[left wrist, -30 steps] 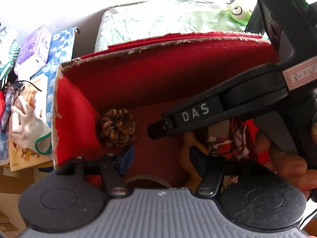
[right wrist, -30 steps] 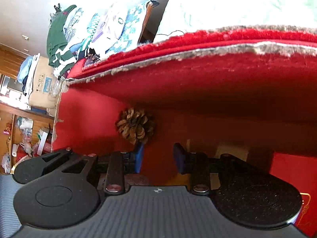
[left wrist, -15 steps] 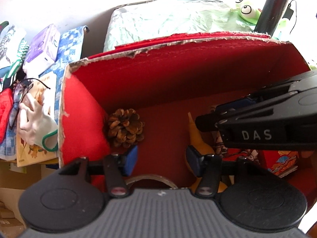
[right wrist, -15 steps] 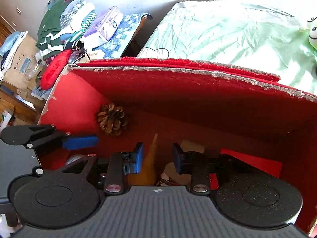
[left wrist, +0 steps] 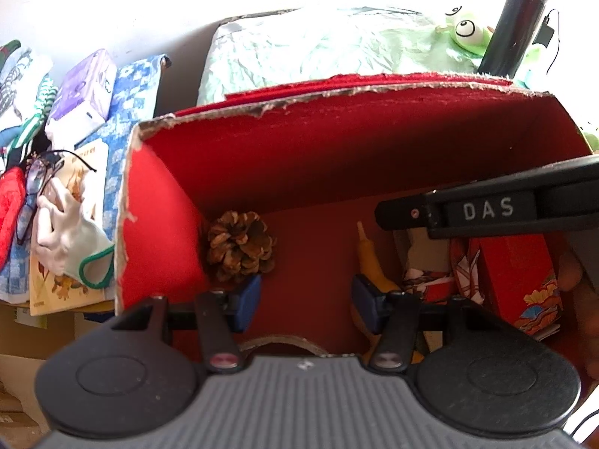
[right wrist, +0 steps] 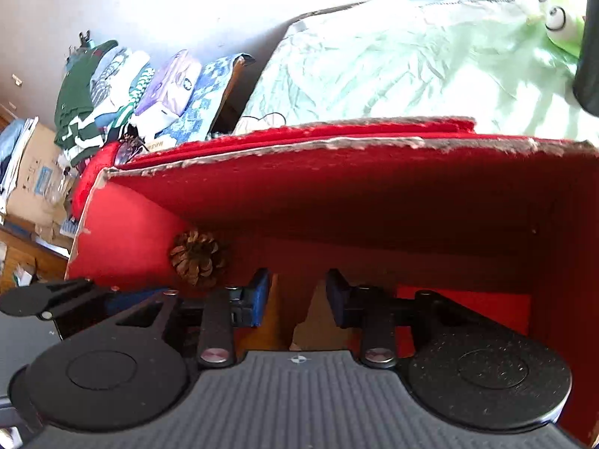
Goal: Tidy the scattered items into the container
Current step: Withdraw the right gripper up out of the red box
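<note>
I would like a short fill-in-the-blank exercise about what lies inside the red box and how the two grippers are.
1. The pine cone sits in the far ____ corner of the red box.
2. The left gripper is open and holds ____.
3. The banana-shaped toy is coloured ____.
4. The right gripper has its jaws ____.

Missing words: left; nothing; yellow; open

Inventory, referenced to the red box (left wrist: 161,202): one box. Inside it: one pine cone (left wrist: 239,247) in the far-left corner, one yellow-orange figure (left wrist: 368,258) right of the cone, one small red printed carton (left wrist: 524,273) at the right side, and what appears to be one patterned cloth item (left wrist: 430,277) between figure and carton; the count there is uncertain. Left of the box, outside: one white glove (left wrist: 65,235), one pair of glasses (left wrist: 37,183). Behind the box: one green frog toy (left wrist: 468,31), one dark cylinder (left wrist: 518,26).
</note>
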### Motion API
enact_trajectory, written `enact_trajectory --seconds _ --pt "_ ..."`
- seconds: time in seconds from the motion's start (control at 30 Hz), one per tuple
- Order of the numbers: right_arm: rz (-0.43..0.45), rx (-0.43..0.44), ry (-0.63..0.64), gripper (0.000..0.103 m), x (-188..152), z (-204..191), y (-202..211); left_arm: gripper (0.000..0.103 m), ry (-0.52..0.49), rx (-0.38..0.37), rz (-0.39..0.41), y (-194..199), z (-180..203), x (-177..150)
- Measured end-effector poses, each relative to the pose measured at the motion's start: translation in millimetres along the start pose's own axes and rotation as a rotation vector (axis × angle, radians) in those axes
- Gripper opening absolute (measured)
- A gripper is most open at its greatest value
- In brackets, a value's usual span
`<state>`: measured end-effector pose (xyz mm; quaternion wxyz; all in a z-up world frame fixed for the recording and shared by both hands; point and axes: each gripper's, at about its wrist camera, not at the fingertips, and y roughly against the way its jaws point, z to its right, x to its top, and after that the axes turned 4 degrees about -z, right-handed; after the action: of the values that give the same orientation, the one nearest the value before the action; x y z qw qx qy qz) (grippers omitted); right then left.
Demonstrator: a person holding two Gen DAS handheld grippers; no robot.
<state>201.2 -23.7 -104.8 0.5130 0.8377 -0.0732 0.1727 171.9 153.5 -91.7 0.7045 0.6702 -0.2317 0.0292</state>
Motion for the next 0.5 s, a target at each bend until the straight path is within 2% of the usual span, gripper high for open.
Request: enact_trajectory --seconds 0.13,0.33,0.5 --pt "0.013 -0.018 -0.025 0.035 1 4 -2 0.059 -0.004 0.000 -0.002 2 1 -1" --pt "0.095 -0.260 0.033 0.035 -3 -12 15 0.060 -0.007 -0.002 0.002 2 2 -1" --pt "0.117 -0.289 0.028 0.037 -15 -11 44 0.060 -0.011 0.000 0.005 3 3 -1"
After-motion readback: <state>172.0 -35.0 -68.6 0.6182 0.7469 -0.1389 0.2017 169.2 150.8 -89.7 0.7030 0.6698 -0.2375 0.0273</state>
